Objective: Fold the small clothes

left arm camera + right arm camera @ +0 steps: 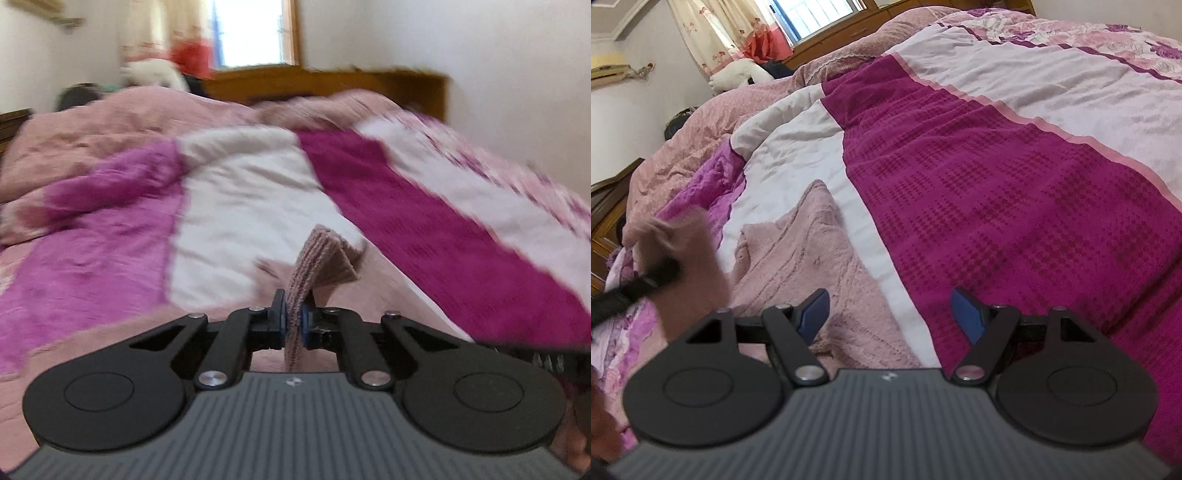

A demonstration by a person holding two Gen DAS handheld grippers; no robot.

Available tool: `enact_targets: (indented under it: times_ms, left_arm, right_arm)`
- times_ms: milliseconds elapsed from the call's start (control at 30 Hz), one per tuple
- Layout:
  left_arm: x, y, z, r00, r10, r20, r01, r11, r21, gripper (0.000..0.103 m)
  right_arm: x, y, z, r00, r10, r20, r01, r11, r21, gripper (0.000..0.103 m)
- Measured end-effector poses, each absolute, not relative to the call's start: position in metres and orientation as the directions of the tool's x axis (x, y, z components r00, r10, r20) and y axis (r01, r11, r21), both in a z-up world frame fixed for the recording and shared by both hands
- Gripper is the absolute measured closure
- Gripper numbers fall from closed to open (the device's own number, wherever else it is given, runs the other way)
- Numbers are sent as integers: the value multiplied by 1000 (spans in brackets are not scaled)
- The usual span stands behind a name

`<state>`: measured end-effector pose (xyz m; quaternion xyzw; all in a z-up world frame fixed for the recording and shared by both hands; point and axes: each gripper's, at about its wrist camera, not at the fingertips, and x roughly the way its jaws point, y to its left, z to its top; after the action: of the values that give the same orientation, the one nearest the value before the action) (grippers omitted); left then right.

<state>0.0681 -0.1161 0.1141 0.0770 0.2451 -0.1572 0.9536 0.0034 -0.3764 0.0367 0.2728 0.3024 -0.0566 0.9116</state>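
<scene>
On a bed spread with a quilt in magenta, white and floral bands, a pink knit garment lies on the white stripe, its long axis running from the near edge up and away towards the pillows. At the left of the right wrist view a person's hand, blurred, grips the dark handle of the left tool.

The left gripper is clamped on a ribbed edge of the knit, the fabric pinched between its blue pads and rising in a folded strip ahead of the fingers; the rest of the garment trails below and to the right, out of sharp view.

The right gripper hangs with its jaws wide apart and nothing between them, the left pad over the garment's near right border, the right pad over the magenta band. The knit therefore lies ahead and to the left of it, just beside the left finger.

The left hand appears nearer to the work and already has its corner. A matching grip on the garment's right edge would probably call for the right gripper to shift leftward and down before closing, so the piece can be lifted and folded along its length.
</scene>
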Motion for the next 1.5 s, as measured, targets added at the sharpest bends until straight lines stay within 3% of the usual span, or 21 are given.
enact_targets:
  times_ms: [167,467,733,933,1067,1233,1400,1500]
  left_arm:
    - [69,-65,129,877,-136,-460,178,983,49,95]
    - [58,17,107,848,70,-525,-46,997,59,95]
    - [49,65,71,765,162,-623,-147,986,76,94]
    - [34,72,58,733,190,-654,-105,980,168,93]
    - [23,74,61,731,183,-658,-91,981,172,84]
    - [8,91,79,744,156,-650,-135,987,82,78]
    - [7,108,94,775,162,-611,-147,986,76,58]
    - [22,118,89,756,168,-633,-152,985,80,57]
  right_arm:
    - [2,-375,37,813,58,-579,268,846,460,29]
    - [3,-372,37,811,48,-583,267,856,443,29]
    - [3,-369,38,809,38,-587,267,866,423,29]
    - [3,-366,37,805,29,-593,265,875,404,29]
    - [4,-364,37,803,21,-596,266,881,391,29]
    - [3,-363,38,802,15,-597,267,885,381,29]
    - [6,-359,41,790,6,-613,275,891,362,28]
    - [12,-353,53,782,15,-623,251,907,337,28]
